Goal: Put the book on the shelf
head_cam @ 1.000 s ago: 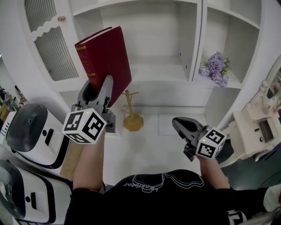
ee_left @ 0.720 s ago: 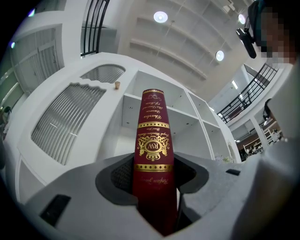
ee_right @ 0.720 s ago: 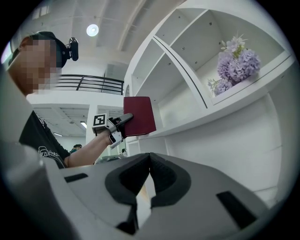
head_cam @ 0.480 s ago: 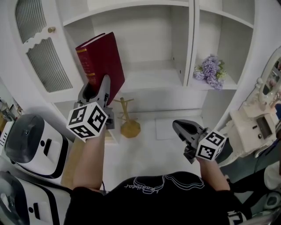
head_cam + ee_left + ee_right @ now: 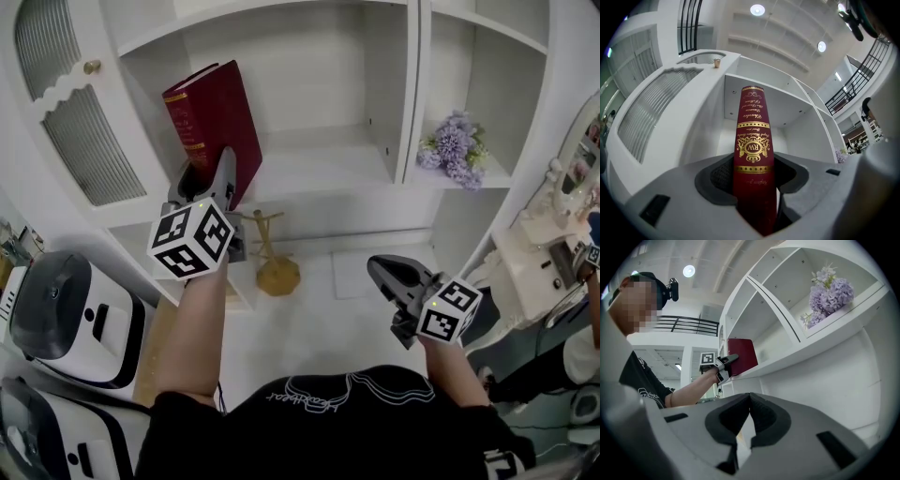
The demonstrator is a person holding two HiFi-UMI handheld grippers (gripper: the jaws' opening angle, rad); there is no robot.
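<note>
Your left gripper [image 5: 210, 180], jaws pinching the red book [image 5: 212, 111] at its lower spine, book upright at the left of the shelf's [image 5: 323, 176] middle bay, your right gripper [image 5: 377, 266] nearer, right, jaws pressed together, empty.

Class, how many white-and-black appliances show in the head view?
2. One appliance stands at the left edge; the other sits below it in the bottom-left corner, cut off. Others may be hidden.
</note>
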